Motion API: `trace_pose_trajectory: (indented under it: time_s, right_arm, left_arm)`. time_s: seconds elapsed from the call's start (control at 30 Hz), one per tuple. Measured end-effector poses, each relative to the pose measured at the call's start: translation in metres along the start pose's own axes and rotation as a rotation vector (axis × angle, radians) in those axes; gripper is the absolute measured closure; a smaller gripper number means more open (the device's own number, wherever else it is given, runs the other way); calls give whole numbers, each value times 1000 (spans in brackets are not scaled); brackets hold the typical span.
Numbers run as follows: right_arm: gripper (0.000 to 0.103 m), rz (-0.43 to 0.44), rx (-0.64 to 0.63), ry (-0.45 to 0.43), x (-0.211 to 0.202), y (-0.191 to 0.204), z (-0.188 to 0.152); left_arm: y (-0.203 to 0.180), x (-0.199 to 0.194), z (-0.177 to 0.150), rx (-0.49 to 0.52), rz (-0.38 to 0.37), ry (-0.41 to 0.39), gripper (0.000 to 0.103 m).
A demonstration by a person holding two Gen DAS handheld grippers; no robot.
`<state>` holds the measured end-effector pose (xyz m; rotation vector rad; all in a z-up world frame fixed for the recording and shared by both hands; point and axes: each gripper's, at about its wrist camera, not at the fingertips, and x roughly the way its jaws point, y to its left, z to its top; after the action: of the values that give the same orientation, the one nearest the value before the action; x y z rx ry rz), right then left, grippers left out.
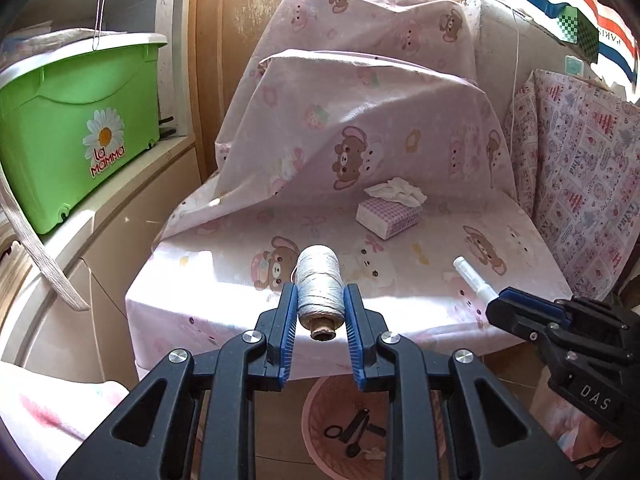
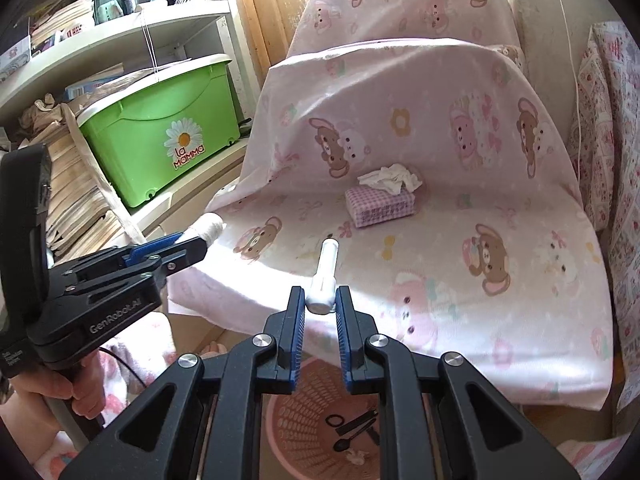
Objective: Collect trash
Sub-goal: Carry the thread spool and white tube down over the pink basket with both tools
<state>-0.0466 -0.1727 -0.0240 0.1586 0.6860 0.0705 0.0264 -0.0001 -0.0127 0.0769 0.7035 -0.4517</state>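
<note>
Spool [image 1: 319, 286] lengthwise between left tongs [image 1: 320, 300], core rearward

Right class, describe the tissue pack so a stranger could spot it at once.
Find the pink bear-print sheet draped over the seat. Toward its back, where it rises, lies the tissue pack: a small lilac-checked block with white tissue bunched on top, the only boxy thing there.

A green storage box [image 1: 76, 128] with a daisy sticker sits on a shelf [image 1: 132, 184]; stacked papers [image 2: 76, 196] lie beside it. A pink bear-print sheet [image 1: 360, 128] drapes the seat before a wooden door [image 1: 240, 12].
</note>
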Motion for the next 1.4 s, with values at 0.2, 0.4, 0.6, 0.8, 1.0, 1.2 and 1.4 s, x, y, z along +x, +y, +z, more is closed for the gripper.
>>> trace_pose_trajectory:
  time_s: [0.2,0.4,0.6,0.8,1.0,1.2,1.4]
  right_arm:
    - [86,31,46,61,2,6,-22]
    - [86,48,38,101,8,11,-33]
    - [86,58,84,185,26,0,-44]
    - [86,29,94,224,42,-5,-52]
    - [86,13,145,322,65,-16,-70]
    - [86,-47,185,452,97,-28,-94]
    - [86,-60,295,571,130,-50,-119]
  left_arm:
    - [10,9,-10,-105,-100,90,81]
    - [5,21,-24,-106,-132,197,81]
    - [-5,29,-33,-57,-108,231,81]
    - [-12,50,-46,-37,-107,299,81]
    - [-19,75,-66,3,-100,395,81]
    - [-33,111,-97,53,-111,545,81]
    - [-34,145,-125,68,-94,669,81]
